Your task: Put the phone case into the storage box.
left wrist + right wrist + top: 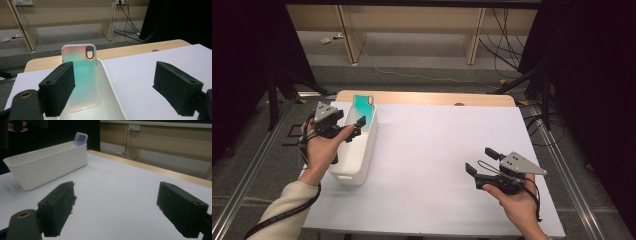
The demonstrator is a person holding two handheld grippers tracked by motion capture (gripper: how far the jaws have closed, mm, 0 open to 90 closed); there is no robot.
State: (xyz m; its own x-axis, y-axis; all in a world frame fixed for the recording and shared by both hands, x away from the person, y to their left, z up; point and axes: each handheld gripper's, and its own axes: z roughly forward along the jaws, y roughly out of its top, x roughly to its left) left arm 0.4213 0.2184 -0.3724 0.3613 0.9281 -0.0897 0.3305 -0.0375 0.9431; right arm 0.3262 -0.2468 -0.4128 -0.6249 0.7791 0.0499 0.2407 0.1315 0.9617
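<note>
Blocky black left tool (pixel 113 87) agape before glossy, perhaps iridescent phone case (pixel 80 77).

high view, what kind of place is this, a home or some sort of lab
Most likely a lab or recording workspace, not a home: a white-covered table set between dark curtains, loose cables trailing over the floor, and bare wooden bench legs behind.

Both grippers are matte black, each topped with a grey three-cornered plate dotted with small holes. The left gripper (pixel 343 129) trails a black cable past a cream sleeve (pixel 284 207). The right gripper (pixel 480 162) has chunky foam-like pads (pixel 58 207), frayed at one edge, with a brass-ringed hole just below them.
</note>
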